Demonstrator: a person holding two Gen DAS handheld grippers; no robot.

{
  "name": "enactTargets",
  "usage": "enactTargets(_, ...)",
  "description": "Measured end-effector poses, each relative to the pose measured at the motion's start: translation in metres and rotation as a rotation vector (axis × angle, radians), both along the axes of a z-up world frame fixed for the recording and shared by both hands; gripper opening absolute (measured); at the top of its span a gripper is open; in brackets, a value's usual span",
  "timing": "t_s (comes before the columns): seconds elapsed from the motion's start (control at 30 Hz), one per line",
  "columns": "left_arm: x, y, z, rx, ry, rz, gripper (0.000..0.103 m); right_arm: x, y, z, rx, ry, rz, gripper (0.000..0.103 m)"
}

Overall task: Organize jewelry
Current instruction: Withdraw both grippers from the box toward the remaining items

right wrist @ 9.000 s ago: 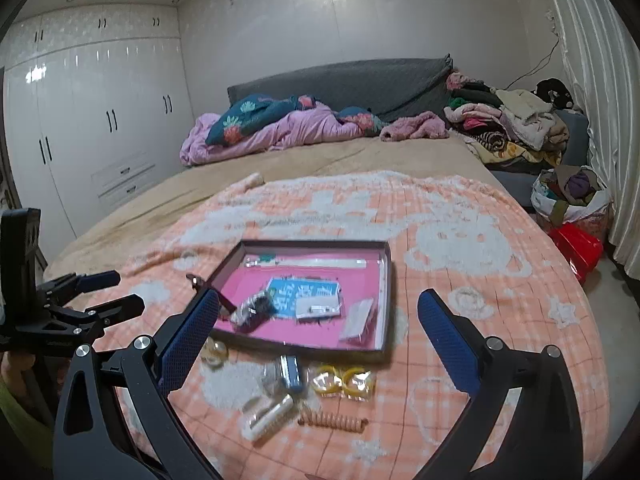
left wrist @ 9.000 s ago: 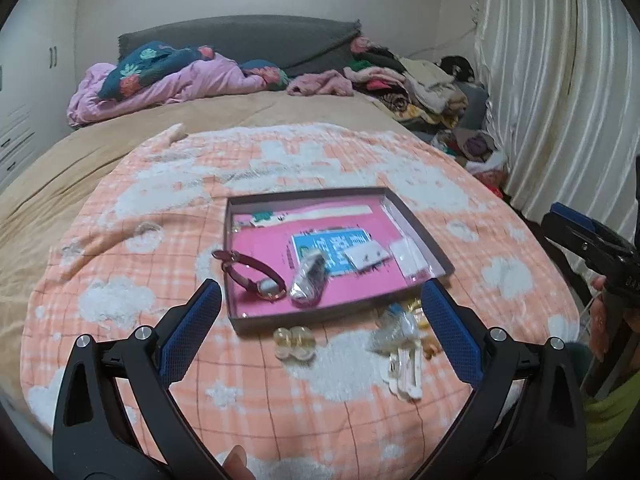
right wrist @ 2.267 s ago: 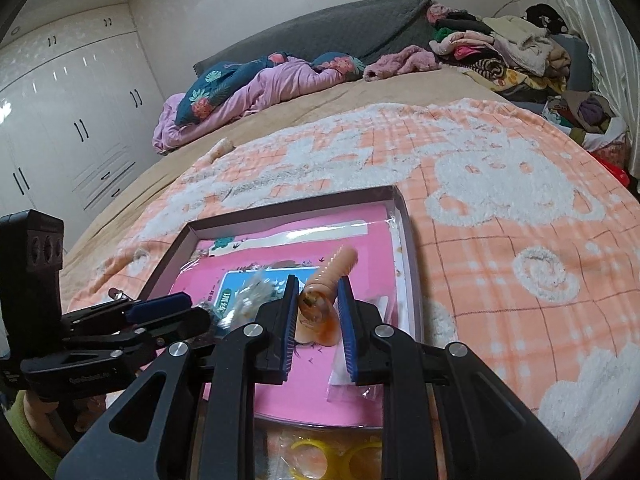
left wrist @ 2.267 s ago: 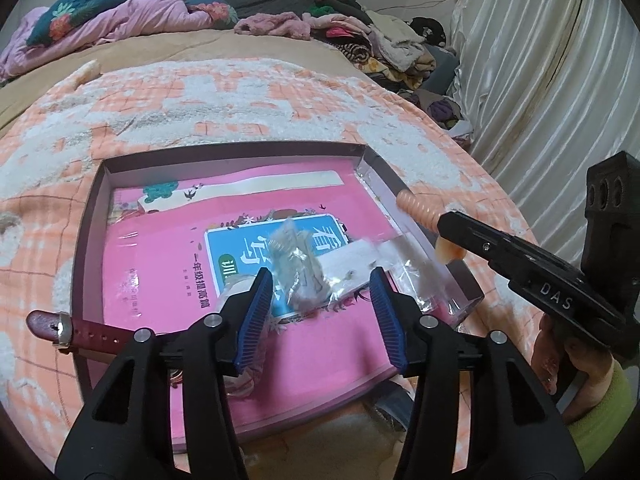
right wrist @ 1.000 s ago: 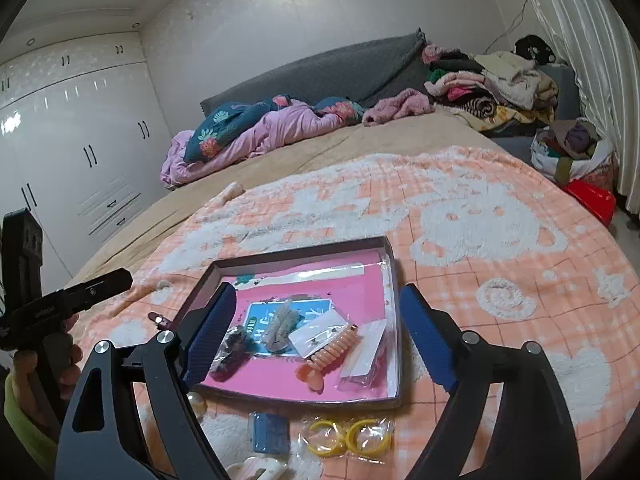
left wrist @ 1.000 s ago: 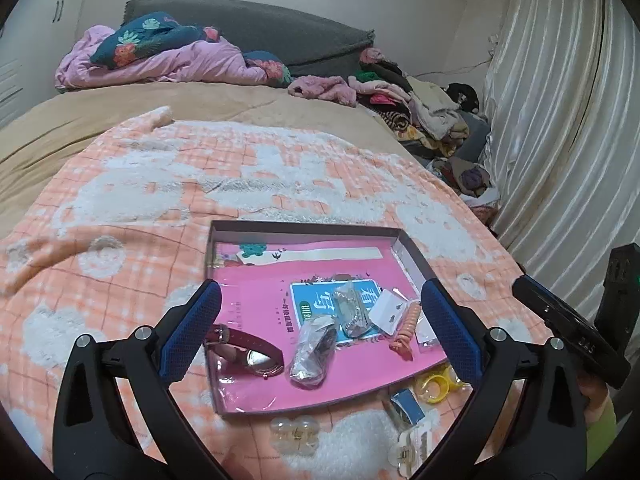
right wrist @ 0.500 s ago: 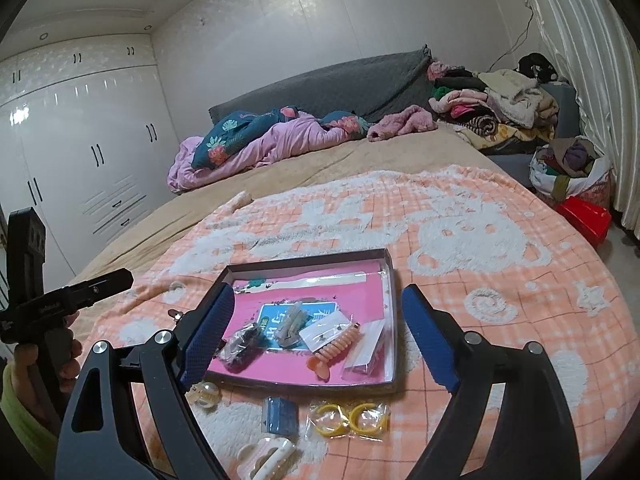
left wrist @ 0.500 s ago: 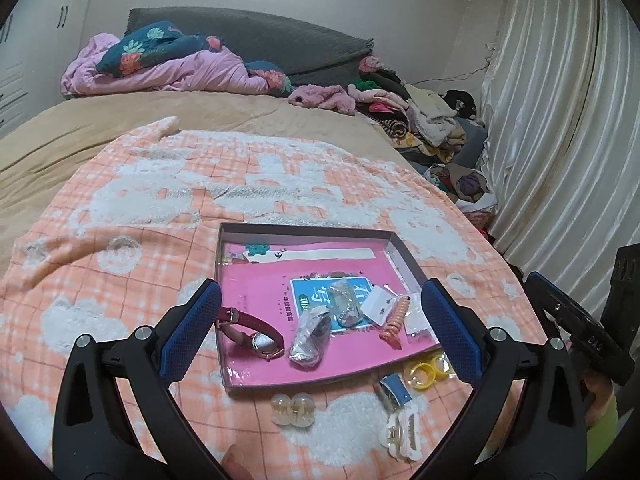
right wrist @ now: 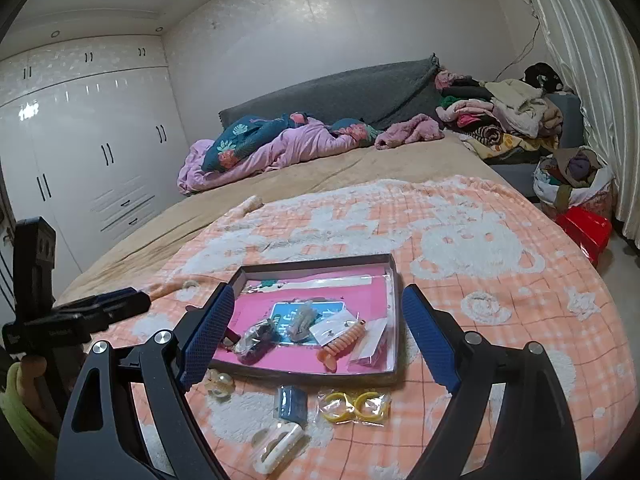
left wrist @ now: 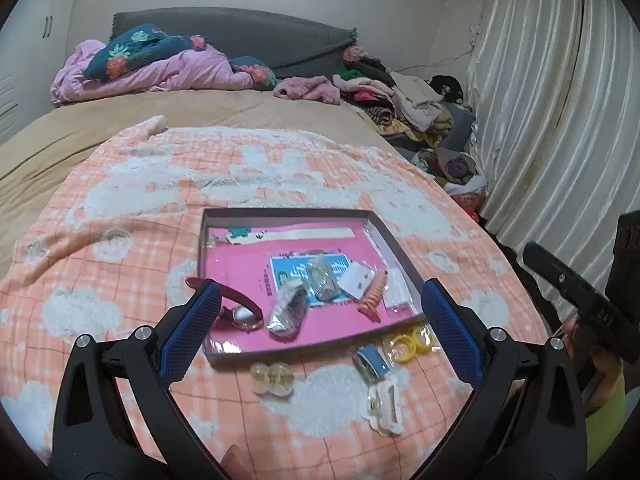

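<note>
A shallow grey box [left wrist: 394, 240] [right wrist: 394, 280] with a pink lining lies on the orange blanket. In it are a red-strap watch [left wrist: 240, 312], a crumpled clear bag [left wrist: 286, 312] [right wrist: 256, 338], a second small bag [left wrist: 322, 280], a white card [left wrist: 358, 280] and an orange spiral hair tie [left wrist: 372, 300] [right wrist: 342, 346]. In front of the box lie two clear beads [left wrist: 272, 376], a blue clip [left wrist: 372, 360] [right wrist: 292, 402], yellow rings in a bag [left wrist: 408, 342] [right wrist: 354, 404] and a white hair claw [left wrist: 384, 406] [right wrist: 278, 444]. My left gripper [left wrist: 316, 332] and right gripper [right wrist: 316, 332] are both open and empty, held above the near items.
The orange blanket [left wrist: 140, 208] covers a large bed with a grey headboard [right wrist: 340, 92]. Bedding [left wrist: 160, 68] and a clothes pile [left wrist: 400, 100] lie at the far end. A curtain [left wrist: 560, 120] hangs at the right, white wardrobes [right wrist: 80, 152] at the left, a red bin [right wrist: 586, 226] on the floor.
Both grippers have opened and drawn back up from the box. The orange hair tie and a small bag, held earlier, now lie inside the box.
</note>
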State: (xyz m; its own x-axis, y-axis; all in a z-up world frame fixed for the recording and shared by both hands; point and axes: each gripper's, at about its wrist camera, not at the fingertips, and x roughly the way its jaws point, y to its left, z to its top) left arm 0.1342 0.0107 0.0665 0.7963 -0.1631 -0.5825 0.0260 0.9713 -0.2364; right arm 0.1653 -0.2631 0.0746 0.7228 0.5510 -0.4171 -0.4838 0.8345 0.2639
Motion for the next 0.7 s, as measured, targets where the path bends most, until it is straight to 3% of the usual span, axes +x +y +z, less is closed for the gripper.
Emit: enactTargets(0.7,-0.026,-0.041,-0.035,0.069,0.094,-0.061,0.093,-0.028,-0.013,-0.006,-0.049,0.033,0.012,0.085)
